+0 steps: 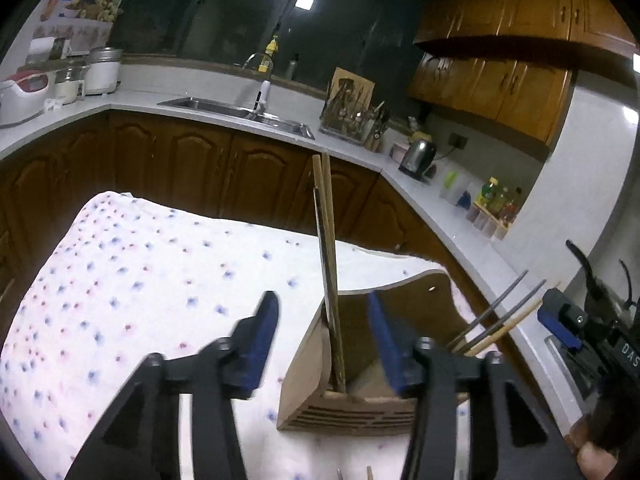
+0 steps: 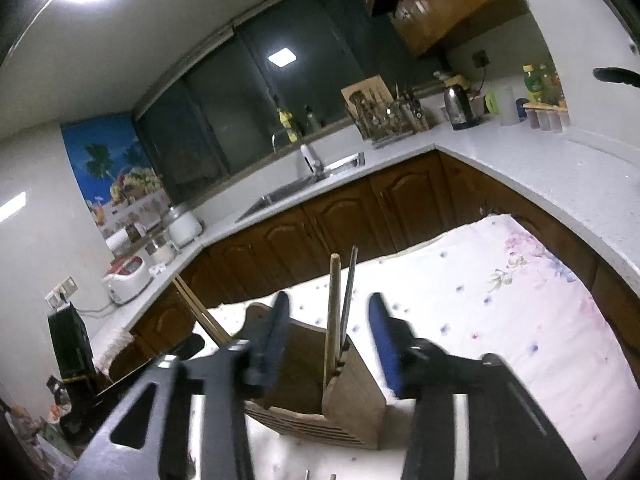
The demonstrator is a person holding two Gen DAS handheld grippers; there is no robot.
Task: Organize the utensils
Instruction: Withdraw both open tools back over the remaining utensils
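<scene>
A wooden utensil holder [image 1: 320, 396] stands on the flowered tablecloth [image 1: 132, 280]. Wooden chopsticks [image 1: 329, 264] stand upright in its left corner, and more chopsticks [image 1: 500, 320], metal and wooden, lean out to the right. My left gripper [image 1: 324, 340] is open and empty, its jaws wide apart just above the holder. In the right wrist view the holder [image 2: 352, 392] holds a wooden and a metal chopstick [image 2: 338, 312] between the jaws of my right gripper [image 2: 328, 336], which is open and empty. The right gripper also shows at the right edge of the left wrist view [image 1: 576, 320].
A white L-shaped counter [image 1: 224, 120] with brown cabinets runs behind the table. It carries a sink [image 1: 240, 114], a utensil rack [image 1: 352, 116], a kettle [image 1: 418, 158], bottles [image 1: 500, 200] and rice cookers [image 1: 24, 96].
</scene>
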